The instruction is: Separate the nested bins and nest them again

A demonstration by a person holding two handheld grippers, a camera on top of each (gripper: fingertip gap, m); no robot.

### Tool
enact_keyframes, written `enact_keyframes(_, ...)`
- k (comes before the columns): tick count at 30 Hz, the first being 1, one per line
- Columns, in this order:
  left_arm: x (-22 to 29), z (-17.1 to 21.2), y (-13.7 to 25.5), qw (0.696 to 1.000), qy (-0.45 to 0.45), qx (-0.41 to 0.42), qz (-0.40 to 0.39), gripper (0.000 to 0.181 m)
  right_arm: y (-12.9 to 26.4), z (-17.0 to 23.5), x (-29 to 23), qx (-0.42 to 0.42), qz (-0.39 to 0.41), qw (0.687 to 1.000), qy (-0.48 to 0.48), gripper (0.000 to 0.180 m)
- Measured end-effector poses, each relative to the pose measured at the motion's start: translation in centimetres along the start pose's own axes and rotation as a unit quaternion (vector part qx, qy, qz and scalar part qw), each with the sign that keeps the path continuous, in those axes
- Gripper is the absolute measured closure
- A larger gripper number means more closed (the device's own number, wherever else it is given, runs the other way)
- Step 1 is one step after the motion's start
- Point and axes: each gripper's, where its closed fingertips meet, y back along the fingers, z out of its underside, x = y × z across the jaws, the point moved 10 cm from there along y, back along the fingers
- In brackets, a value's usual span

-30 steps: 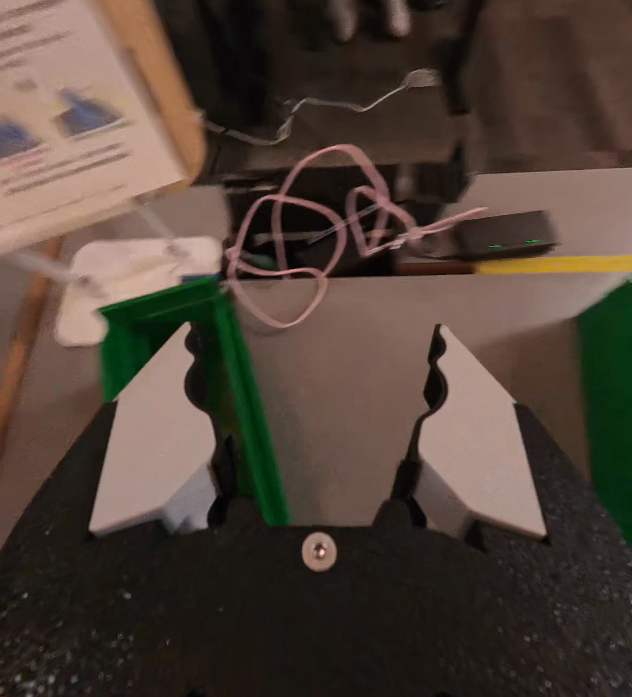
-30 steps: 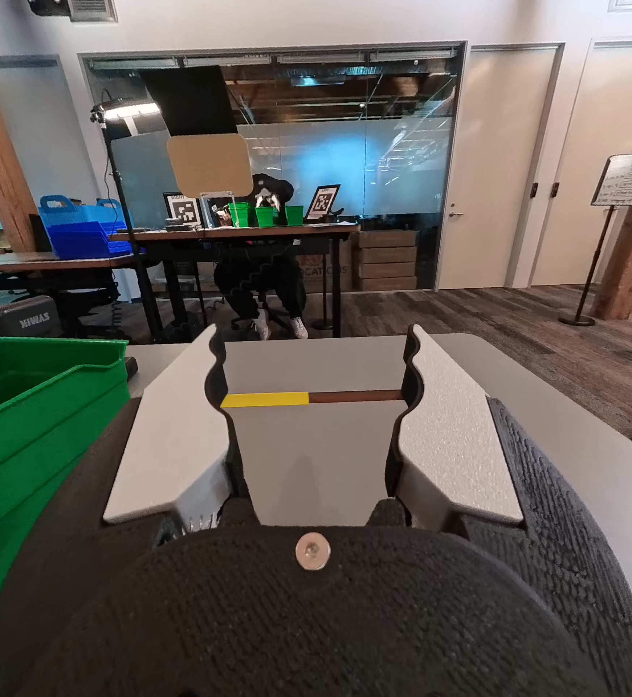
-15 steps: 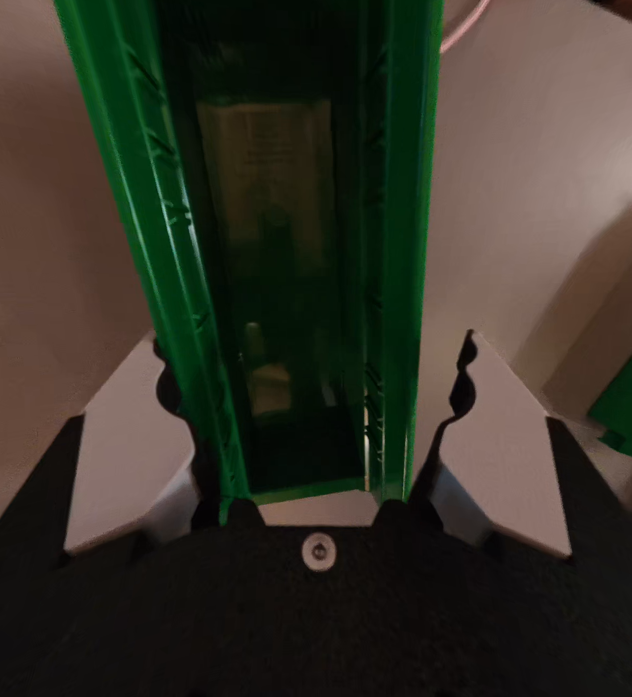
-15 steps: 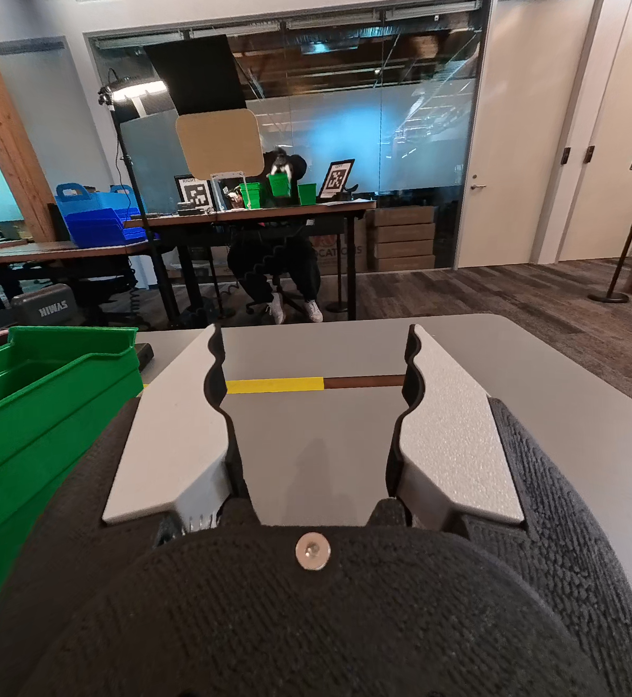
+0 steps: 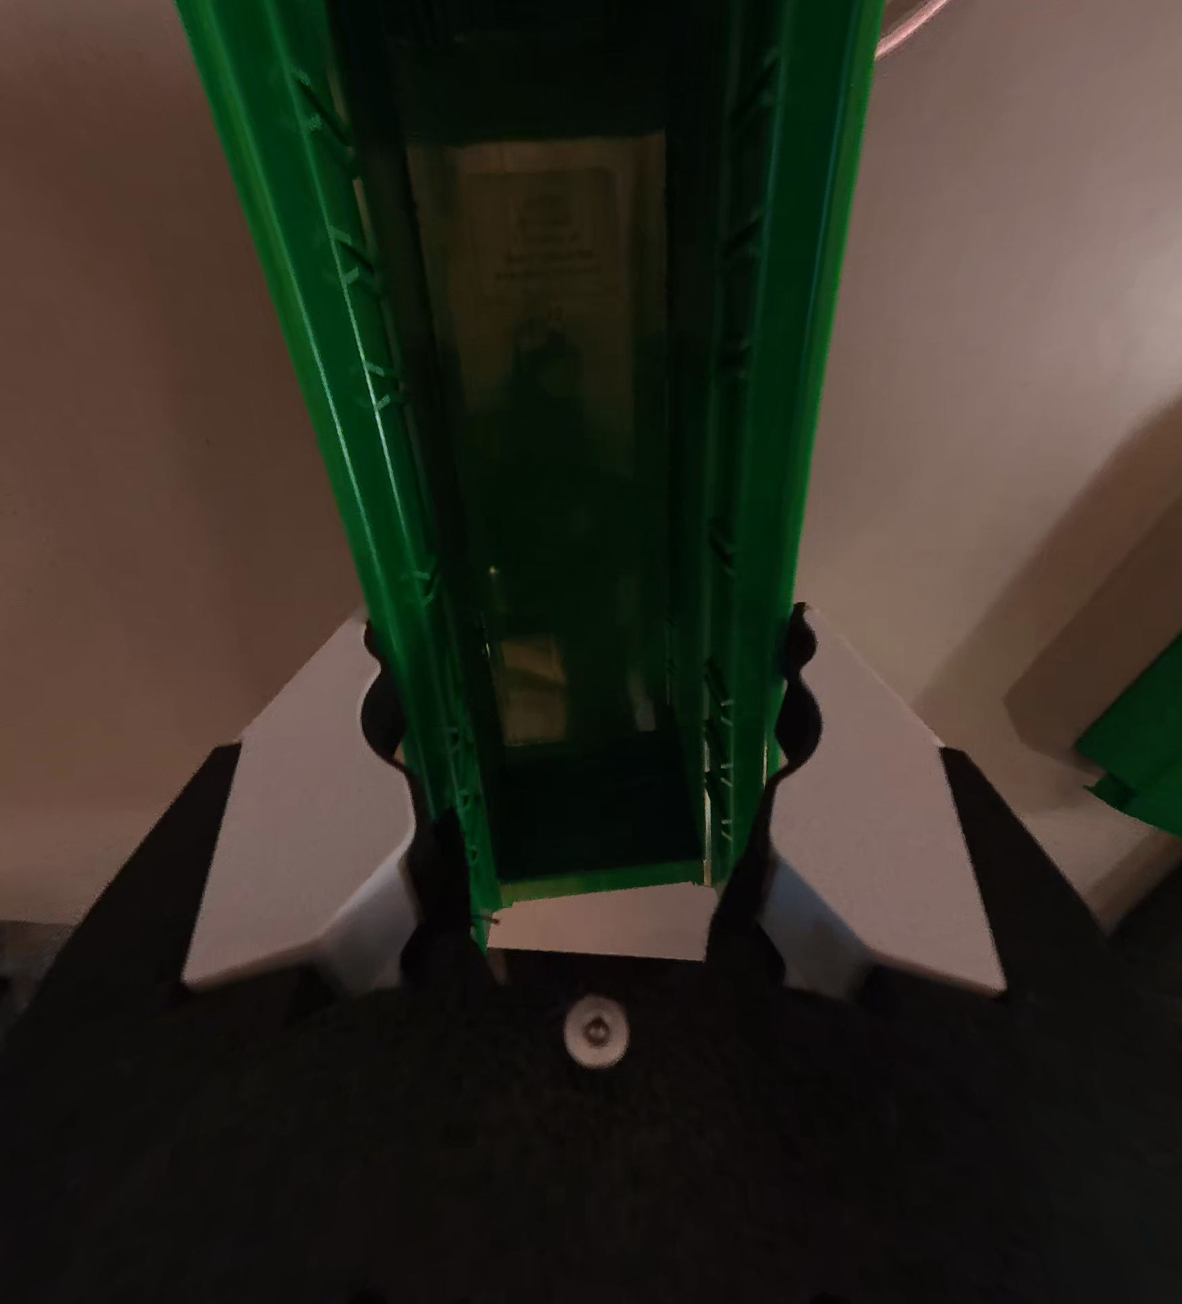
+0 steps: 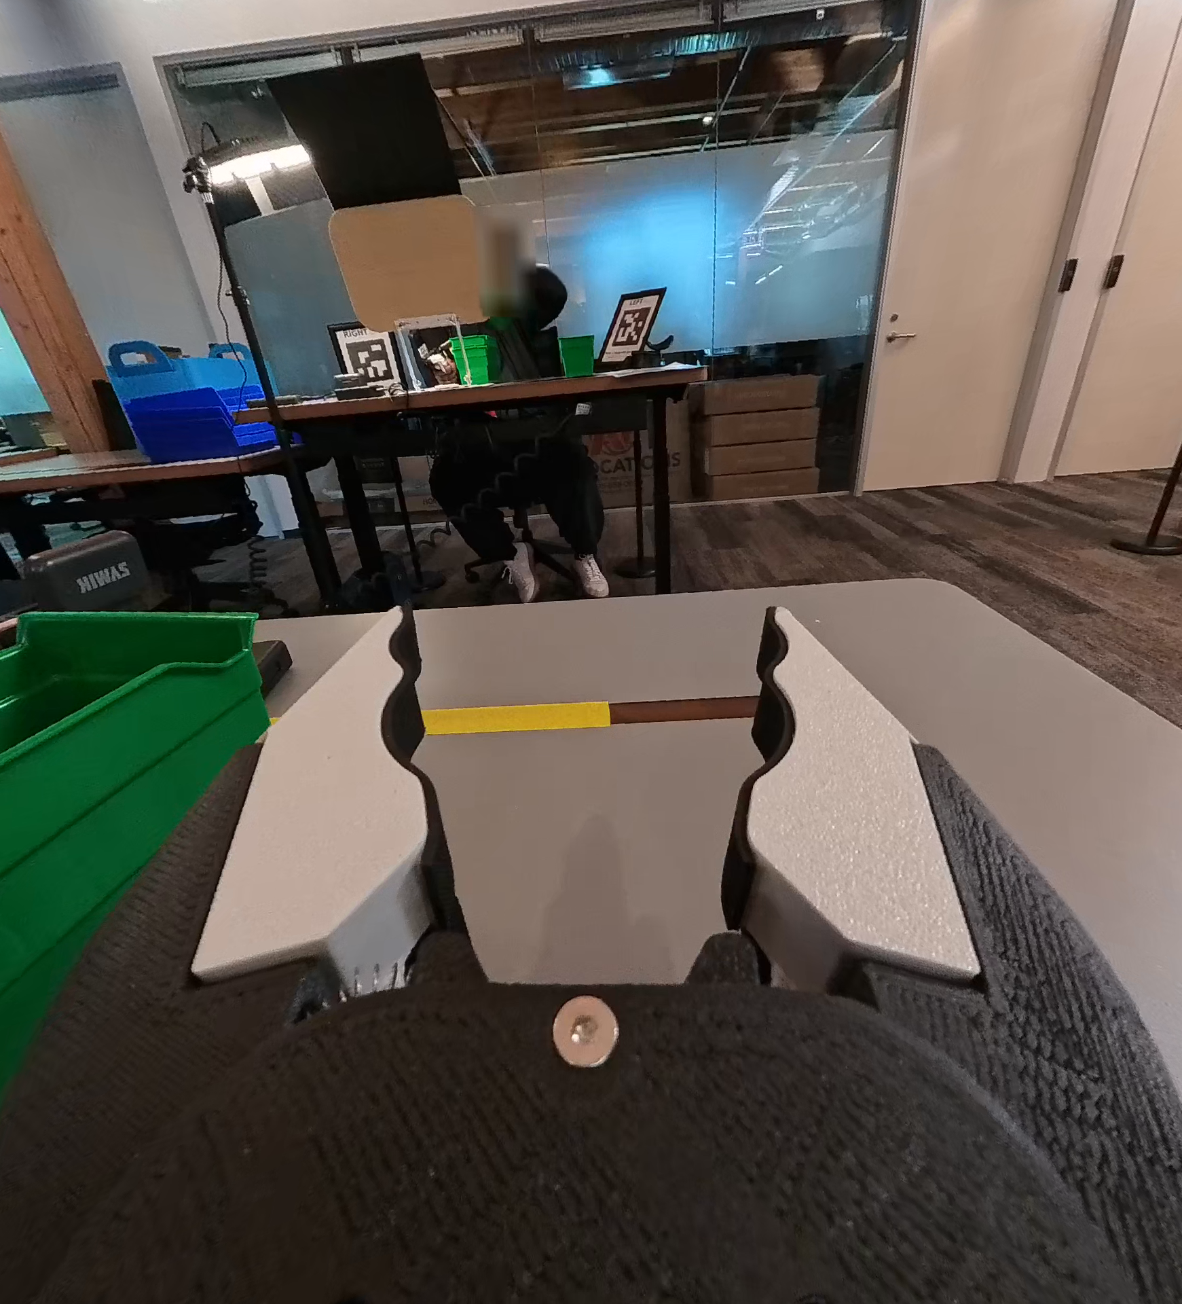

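Green narrow plastic bin [image 5: 644, 437] sits on the grey desk [image 5: 115, 423], our left gripper [image 5: 584, 677] fingers clenched across its walls for lifting, while our right gripper [image 6: 588, 705] waits released beside the nested green bins [image 6: 80, 741].

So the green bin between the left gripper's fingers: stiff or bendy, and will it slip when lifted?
The green bin probably stays fairly stiff: ribs line its rim. It looks empty, so likely light. The smooth plastic could slip, though the left gripper has its scalloped fingers against both outer sides, which should help.
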Motion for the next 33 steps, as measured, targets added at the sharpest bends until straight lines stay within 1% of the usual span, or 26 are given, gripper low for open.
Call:
enact_keyframes(8, -0.4, 0.4, 1.5, 1.000, 0.000, 0.015, -0.014, 0.073, 0.0, 0.0, 0.1, -0.002, 0.000, 1.000, -0.006, 0.084)
enact_keyframes(20, -1.1, 0.7, 2.4, 0.999, 0.006, 0.035, -0.012, 0.075, 0.0, 0.0, 0.2, -0.003, 0.000, 1.000, -0.015, 0.084)
enact_keyframes(27, -0.3, 0.8, 5.9, 0.998, -0.003, 0.067, -0.015, 0.076, 0.0, 0.1, 0.3, -0.004, -0.001, 1.000, -0.022, 0.084)
enact_keyframes(33, 2.7, 0.8, 9.5, 0.992, -0.055, 0.094, -0.065, 0.079, 0.0, 0.1, 0.4, -0.004, 0.000, 1.000, -0.027, 0.084)
